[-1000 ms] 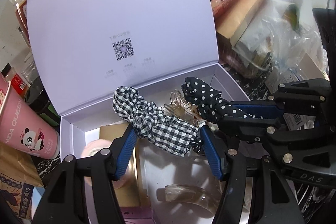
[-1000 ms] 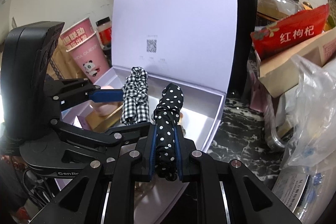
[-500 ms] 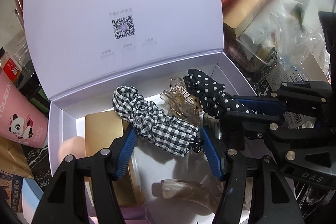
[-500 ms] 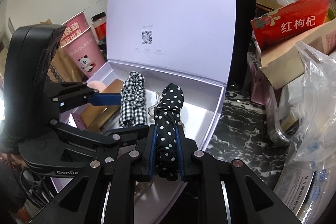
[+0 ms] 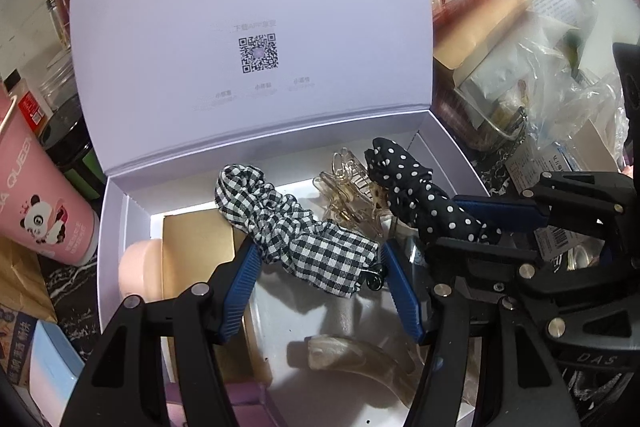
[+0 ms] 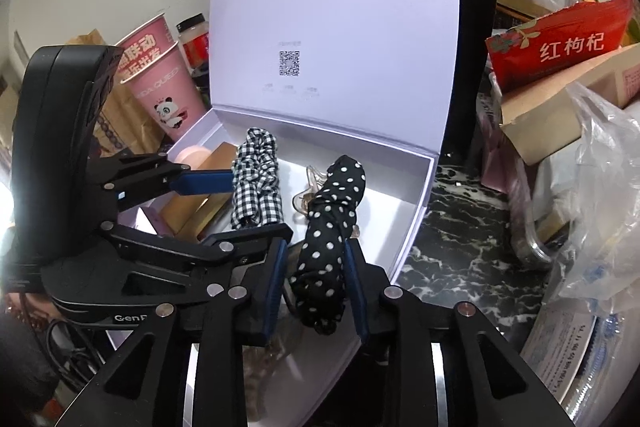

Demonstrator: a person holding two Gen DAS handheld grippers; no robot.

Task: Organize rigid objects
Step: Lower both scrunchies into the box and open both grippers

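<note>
An open lilac gift box stands with its lid upright. My left gripper holds a black-and-white checked scrunchie clip between wide-set fingers, over the box. My right gripper has its fingers parted around a black polka-dot scrunchie clip, which hangs loosely between them over the box's right part. A clear claw clip lies in the box between the two.
In the box lie a gold card box, a pink sponge and a translucent curved clip. A pink panda cup stands left. Plastic bags, a red packet and jars crowd the right.
Both grippers have moved forward and lower into the box. The right gripper's fingers have opened from a tight grip on the polka-dot scrunchie clip.
</note>
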